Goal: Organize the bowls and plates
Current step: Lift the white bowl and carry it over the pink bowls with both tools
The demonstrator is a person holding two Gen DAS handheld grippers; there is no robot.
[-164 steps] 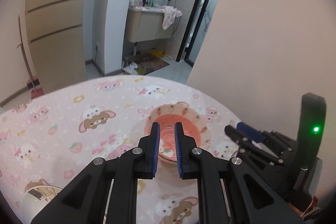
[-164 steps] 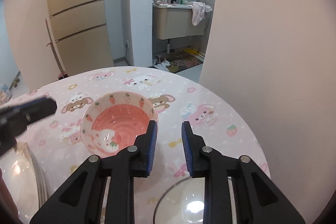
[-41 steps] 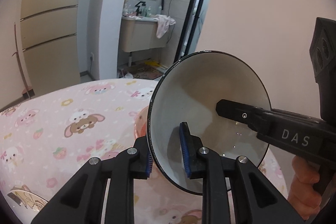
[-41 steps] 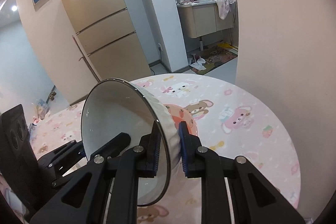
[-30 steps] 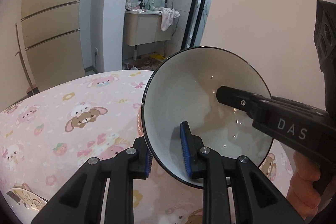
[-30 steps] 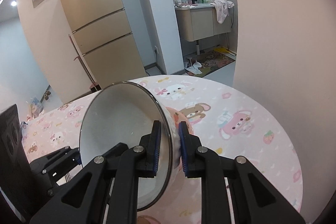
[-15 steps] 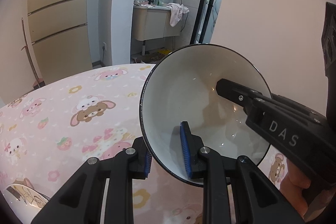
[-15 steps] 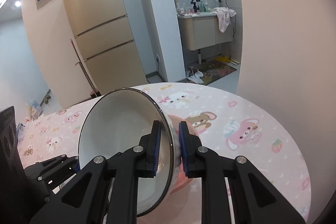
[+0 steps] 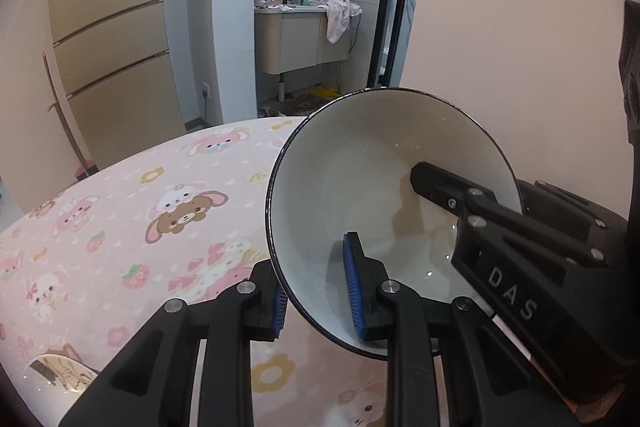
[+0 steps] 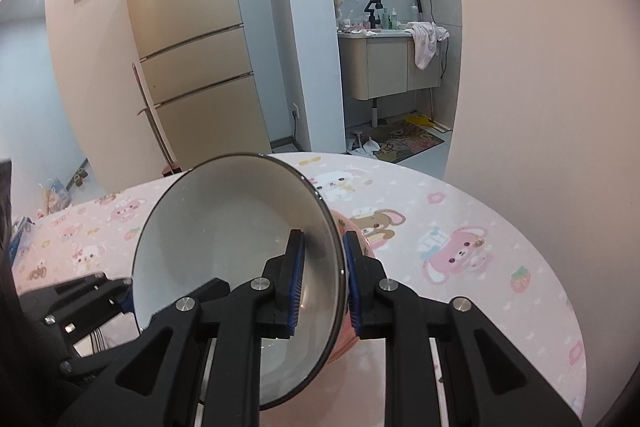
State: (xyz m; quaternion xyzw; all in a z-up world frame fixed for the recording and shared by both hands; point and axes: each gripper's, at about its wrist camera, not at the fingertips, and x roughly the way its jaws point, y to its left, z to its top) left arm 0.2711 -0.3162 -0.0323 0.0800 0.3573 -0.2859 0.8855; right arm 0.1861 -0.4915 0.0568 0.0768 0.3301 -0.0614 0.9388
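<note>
A white bowl (image 9: 380,187) with a dark rim hangs tilted above the pink cartoon-print table (image 9: 120,219), its opening turned toward the left wrist camera. My left gripper (image 9: 316,291) is shut on its near rim, one pad inside and one outside. One finger (image 9: 460,199) of the right gripper reaches into the bowl from the right. In the right wrist view my right gripper (image 10: 324,267) is shut on the right rim of the same white bowl (image 10: 232,227). The left gripper (image 10: 112,291) shows at its far left edge. A pink strawberry bowl (image 10: 354,227) peeks out just behind it.
A small patterned dish (image 9: 60,375) lies at the table's near left edge. A plain wall (image 10: 540,107) stands close along the table's right side. Beyond the table are a tall fridge (image 10: 192,47) and a bathroom vanity (image 10: 392,67).
5.5 s ago both grippers were empty over the pink bowl. They now hold the white bowl between them. Over the last second it has sunk slightly in both views, grips unchanged.
</note>
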